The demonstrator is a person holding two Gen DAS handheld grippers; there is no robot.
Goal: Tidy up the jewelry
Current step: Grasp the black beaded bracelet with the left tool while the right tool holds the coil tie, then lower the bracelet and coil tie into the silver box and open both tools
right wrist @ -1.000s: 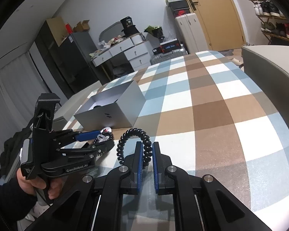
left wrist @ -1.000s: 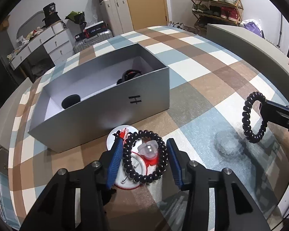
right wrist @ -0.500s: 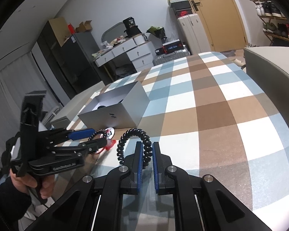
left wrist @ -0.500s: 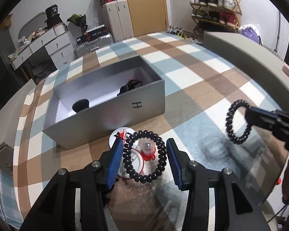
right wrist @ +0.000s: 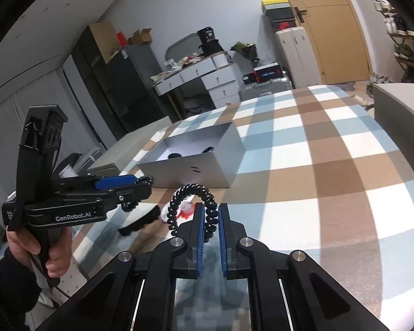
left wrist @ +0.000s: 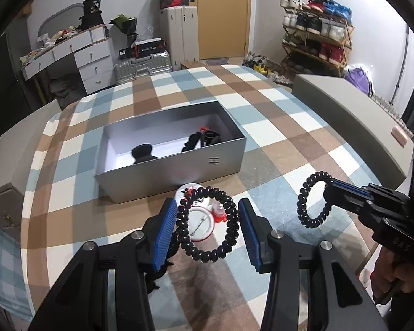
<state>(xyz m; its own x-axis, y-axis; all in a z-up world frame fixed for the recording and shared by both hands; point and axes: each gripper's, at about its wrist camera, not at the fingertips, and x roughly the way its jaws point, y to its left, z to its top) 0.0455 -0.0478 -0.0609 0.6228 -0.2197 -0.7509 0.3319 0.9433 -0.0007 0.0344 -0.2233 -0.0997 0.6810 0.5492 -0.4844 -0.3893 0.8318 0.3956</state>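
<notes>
My left gripper (left wrist: 207, 204) is shut on a black beaded bracelet (left wrist: 232, 207), held as a ring above the checked tablecloth (left wrist: 276, 138). Under it lies a white round badge with red marks (left wrist: 197, 224). An open grey box (left wrist: 179, 171) stands just beyond, with dark items (left wrist: 204, 139) inside. To the right, my right gripper (left wrist: 331, 187) is shut on a black spiral hair tie (left wrist: 300, 202). The right wrist view shows the right gripper (right wrist: 209, 216) pinching the hair tie (right wrist: 191, 187), the left gripper (right wrist: 143, 182) at the left, and the box (right wrist: 196, 171) ahead.
A grey padded ledge (left wrist: 345, 104) borders the table on the right. A black fuzzy item (right wrist: 140, 220) lies on the cloth near the badge. A person's hand (right wrist: 52, 251) grips the left handle. Suitcases, a dresser and a shoe rack stand beyond the table.
The left gripper has risen with the bracelet, clear of the badge. The right gripper has carried the hair tie closer to the left gripper. Both grips are unchanged.
</notes>
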